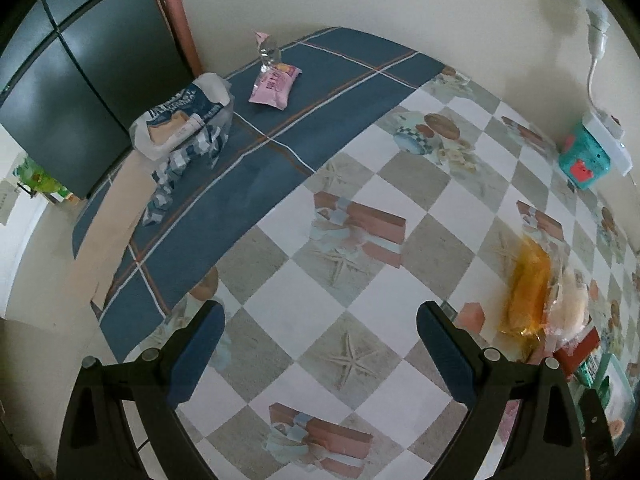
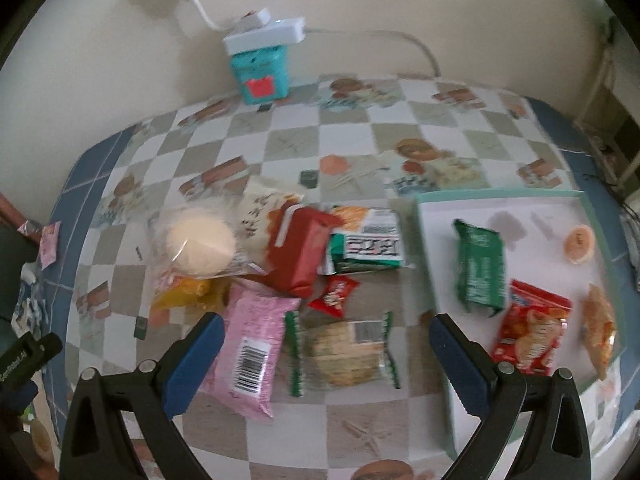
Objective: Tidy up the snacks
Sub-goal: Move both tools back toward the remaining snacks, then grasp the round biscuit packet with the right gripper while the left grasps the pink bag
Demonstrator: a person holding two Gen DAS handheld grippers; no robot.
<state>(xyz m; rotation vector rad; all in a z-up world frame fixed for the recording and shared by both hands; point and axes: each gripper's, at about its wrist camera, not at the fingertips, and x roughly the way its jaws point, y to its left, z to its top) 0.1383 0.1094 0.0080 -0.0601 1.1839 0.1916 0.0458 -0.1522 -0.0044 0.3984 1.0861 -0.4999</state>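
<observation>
In the right wrist view my right gripper (image 2: 324,322) is open and empty above a pile of snacks: a pink packet (image 2: 248,344), a clear cracker pack with green ends (image 2: 344,354), a small red candy (image 2: 334,290), a red box (image 2: 300,248), a green-and-white pack (image 2: 368,246) and a round bun in clear wrap (image 2: 200,242). To the right, a white tray (image 2: 532,216) holds a green packet (image 2: 478,268), a red cookie packet (image 2: 528,328), an orange snack (image 2: 598,328) and a small round sweet (image 2: 578,242). My left gripper (image 1: 320,312) is open and empty over bare tablecloth.
In the left wrist view an orange packet (image 1: 528,292) lies at the right, a pink packet (image 1: 274,84) and a blue-white bag (image 1: 184,118) at the far left edge. A teal box (image 2: 260,68) with a white power strip stands against the wall. A dark fridge (image 1: 80,80) stands left.
</observation>
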